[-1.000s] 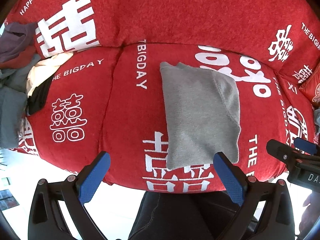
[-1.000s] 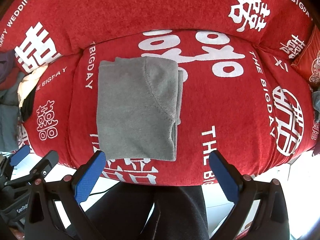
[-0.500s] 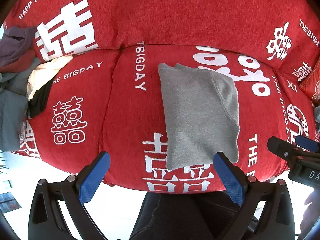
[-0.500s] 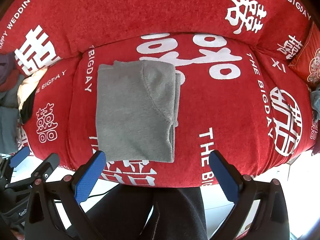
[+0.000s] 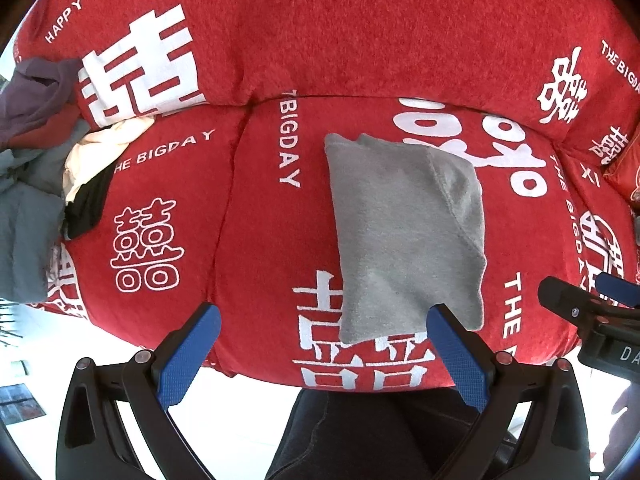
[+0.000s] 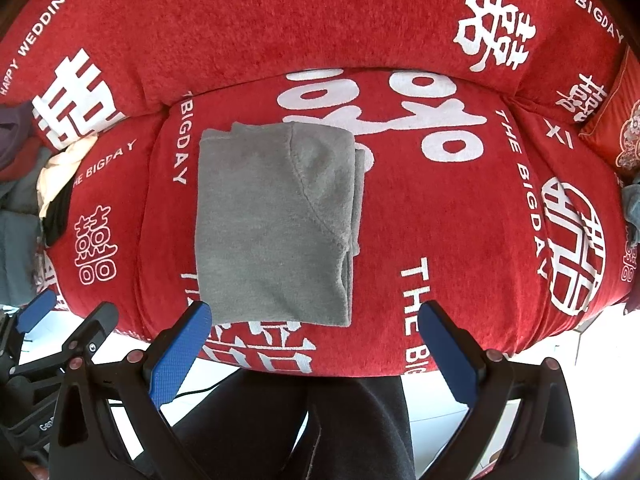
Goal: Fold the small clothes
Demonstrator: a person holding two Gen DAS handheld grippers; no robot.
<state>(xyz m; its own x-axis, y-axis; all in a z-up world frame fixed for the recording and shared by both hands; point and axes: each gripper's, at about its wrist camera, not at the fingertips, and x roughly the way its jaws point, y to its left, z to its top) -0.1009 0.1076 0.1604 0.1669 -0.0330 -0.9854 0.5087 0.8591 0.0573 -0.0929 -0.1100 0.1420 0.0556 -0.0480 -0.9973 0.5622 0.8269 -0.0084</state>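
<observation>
A grey fleece garment (image 5: 404, 232) lies folded into a rectangle on the red sofa seat (image 5: 256, 248); it also shows in the right wrist view (image 6: 276, 224). My left gripper (image 5: 324, 320) is open and empty, held in front of the seat edge, just short of the garment's near edge. My right gripper (image 6: 314, 318) is open and empty, also in front of the seat edge near the garment's near edge. The right gripper's fingers show at the right edge of the left wrist view (image 5: 576, 308).
A pile of unfolded clothes (image 5: 36, 168) in grey, purple, cream and black lies at the left end of the sofa. A red cushion (image 6: 616, 136) sits at the right end. The person's dark trousers (image 6: 320, 420) are below the grippers, with pale floor (image 5: 120, 352) beside.
Both grippers have drifted slightly toward the sofa; the garment sits a little lower and closer in both views. Nothing was gripped or released.
</observation>
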